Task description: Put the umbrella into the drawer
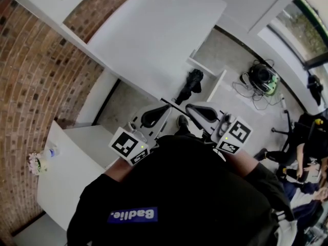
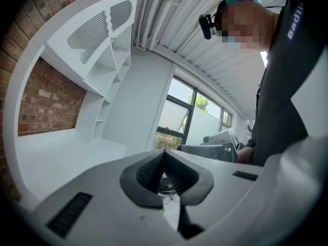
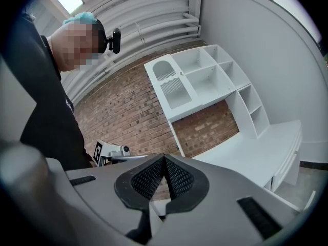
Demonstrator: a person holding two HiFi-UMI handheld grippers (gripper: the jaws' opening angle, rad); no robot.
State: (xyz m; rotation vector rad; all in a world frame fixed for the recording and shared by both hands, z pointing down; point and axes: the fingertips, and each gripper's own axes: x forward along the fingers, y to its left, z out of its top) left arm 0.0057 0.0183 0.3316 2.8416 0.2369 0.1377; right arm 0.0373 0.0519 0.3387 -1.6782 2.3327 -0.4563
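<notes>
In the head view a black folded umbrella (image 1: 189, 86) lies in the open white drawer (image 1: 218, 81) under the desk, with one end over the drawer's front edge. Both grippers are held close to my chest, well short of the drawer, tips turned toward each other. My left gripper (image 1: 166, 106) (image 2: 164, 152) is shut, its dark ribbed pads meeting with nothing between them. My right gripper (image 1: 188, 106) (image 3: 164, 158) is shut and empty too. Neither gripper view shows the umbrella.
A white desk (image 1: 154, 29) runs along a brick wall (image 1: 31, 70), with a white shelf unit (image 3: 205, 81) above it. A low white cabinet (image 1: 72, 173) at left carries a small bottle (image 1: 51, 150). Cables and gear (image 1: 261, 76) lie on the floor; a seated person (image 1: 307, 158) is at right.
</notes>
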